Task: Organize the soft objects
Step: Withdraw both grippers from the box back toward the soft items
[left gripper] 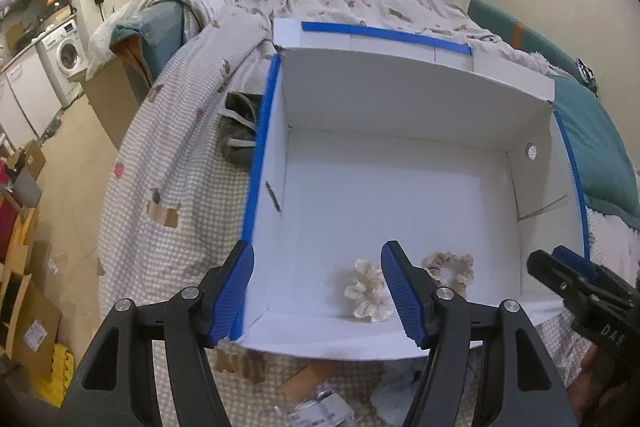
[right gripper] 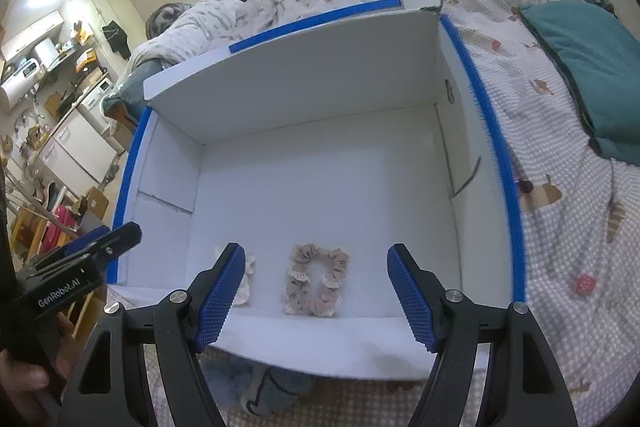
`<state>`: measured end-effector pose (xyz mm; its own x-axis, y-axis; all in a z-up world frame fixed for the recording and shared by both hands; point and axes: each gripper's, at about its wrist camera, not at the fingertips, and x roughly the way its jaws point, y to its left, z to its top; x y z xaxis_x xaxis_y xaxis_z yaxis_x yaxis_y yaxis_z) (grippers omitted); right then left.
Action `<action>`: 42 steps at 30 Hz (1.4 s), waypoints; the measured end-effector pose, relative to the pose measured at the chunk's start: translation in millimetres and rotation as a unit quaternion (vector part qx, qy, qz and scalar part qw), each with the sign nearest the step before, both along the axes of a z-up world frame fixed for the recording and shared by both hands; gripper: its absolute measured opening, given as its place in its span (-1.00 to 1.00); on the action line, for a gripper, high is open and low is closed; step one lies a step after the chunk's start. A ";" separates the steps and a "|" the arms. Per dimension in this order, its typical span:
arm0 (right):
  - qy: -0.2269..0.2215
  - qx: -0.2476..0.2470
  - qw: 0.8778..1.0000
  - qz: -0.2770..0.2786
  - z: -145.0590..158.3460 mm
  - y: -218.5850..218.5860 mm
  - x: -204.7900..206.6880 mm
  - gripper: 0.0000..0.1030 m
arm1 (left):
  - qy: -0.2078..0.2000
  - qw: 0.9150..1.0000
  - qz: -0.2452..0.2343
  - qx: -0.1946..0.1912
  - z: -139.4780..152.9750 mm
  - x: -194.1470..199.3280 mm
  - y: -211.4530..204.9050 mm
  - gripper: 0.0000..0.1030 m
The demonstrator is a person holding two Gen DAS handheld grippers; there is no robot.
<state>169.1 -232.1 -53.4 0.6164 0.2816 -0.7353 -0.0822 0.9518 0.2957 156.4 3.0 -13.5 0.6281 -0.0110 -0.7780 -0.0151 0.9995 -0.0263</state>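
L wrist view: left gripper (left gripper: pixel 318 291) hung over the near left corner of the white box (left gripper: pixel 400 75), jaws apart w/ nothing between them. The cream scrunchie (left gripper: pixel 368 291) lay on the box floor by the near wall, the beige scrunchie (left gripper: pixel 450 269) just beside it; a grey sock (left gripper: pixel 238 125) sat outside the box's left wall on the bed (left gripper: pixel 160 163). R wrist view: right gripper (right gripper: pixel 316 291) was also spread & empty, above the beige scrunchie (right gripper: pixel 316 281), cream scrunchie (right gripper: pixel 244 279) partly behind its left finger. Both scrunchies look placed; next step prob. fetching more soft items near the box's front. Best to lift clear of the near wall first, then approach each item from above & pinch the bulk, not an edge.
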 end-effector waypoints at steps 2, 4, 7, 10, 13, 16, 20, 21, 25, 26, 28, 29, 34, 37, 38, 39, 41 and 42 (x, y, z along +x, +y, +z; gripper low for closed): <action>-0.004 -0.001 1.000 -0.002 3.5 -2.3 -4.8 0.50 | -0.003 1.000 0.003 0.001 3.0 -5.7 3.3 0.23; -0.009 0.002 1.000 -0.005 6.6 -5.1 -11.1 0.50 | -0.003 1.000 0.009 -0.003 4.3 -11.9 8.2 0.23; -0.007 0.008 1.000 -0.009 7.0 -10.2 -21.6 0.50 | 0.002 1.000 0.018 -0.009 4.5 -22.6 16.1 0.23; -0.007 0.008 1.000 -0.013 8.9 -13.2 -31.0 0.50 | 0.001 1.000 0.024 -0.007 5.7 -32.9 21.1 0.23; -0.008 0.010 1.000 -0.018 10.7 -15.2 -39.6 0.50 | 0.000 1.000 0.028 -0.006 7.9 -42.6 24.5 0.23; -0.008 0.013 1.000 -0.020 11.5 -17.1 -49.7 0.50 | -0.002 0.999 0.032 -0.008 9.1 -53.2 28.1 0.23; -0.006 0.011 1.000 -0.018 12.0 -15.5 -61.0 0.50 | 0.001 0.999 0.035 -0.009 8.2 -66.5 32.0 0.23; -0.005 0.012 1.000 -0.018 11.6 -15.0 -63.9 0.50 | 0.002 0.999 0.035 -0.009 7.9 -68.7 33.2 0.23; 0.003 0.017 1.000 -0.016 8.0 -11.5 -74.3 0.50 | 0.008 0.999 0.038 -0.009 5.9 -81.3 36.7 0.23; 0.005 0.017 1.000 -0.014 6.6 -10.9 -77.3 0.50 | 0.009 0.999 0.038 -0.009 5.1 -84.4 36.6 0.23; 0.006 0.014 1.000 -0.009 5.3 -8.6 -83.0 0.50 | 0.014 0.999 0.038 -0.008 2.4 -91.1 37.6 0.23; 0.006 0.012 1.000 -0.007 4.8 -7.8 -85.4 0.50 | 0.018 0.999 0.039 -0.007 0.6 -93.6 38.1 0.23; 0.020 0.020 1.000 0.000 -1.0 -3.0 -97.2 0.50 | 0.041 0.998 0.044 -0.013 -10.6 -106.7 39.6 0.23; 0.031 0.027 0.999 0.004 -5.0 0.0 -98.5 0.50 | 0.047 0.997 0.052 -0.013 -14.7 -110.9 41.4 0.23; 0.035 0.027 0.999 0.005 -6.8 1.4 -99.5 0.50 | 0.051 0.997 0.057 -0.013 -16.5 -112.0 42.5 0.23; 0.037 0.029 0.999 0.006 -8.3 2.5 -100.0 0.50 | 0.053 0.997 0.061 -0.014 -18.3 -112.6 44.0 0.23; 0.042 0.032 0.999 0.007 -11.3 3.3 -101.1 0.50 | 0.062 0.995 0.070 -0.016 -23.2 -112.3 46.8 0.23; 0.045 0.033 0.998 0.007 -12.9 3.6 -101.0 0.50 | 0.067 0.995 0.075 -0.016 -25.8 -111.6 48.0 0.23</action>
<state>68.0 -228.5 -66.3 0.5441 0.3391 -0.7675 -0.0646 0.9289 0.3646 44.8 51.0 -39.3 0.5155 0.0482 -0.8555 -0.1696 0.9844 -0.0468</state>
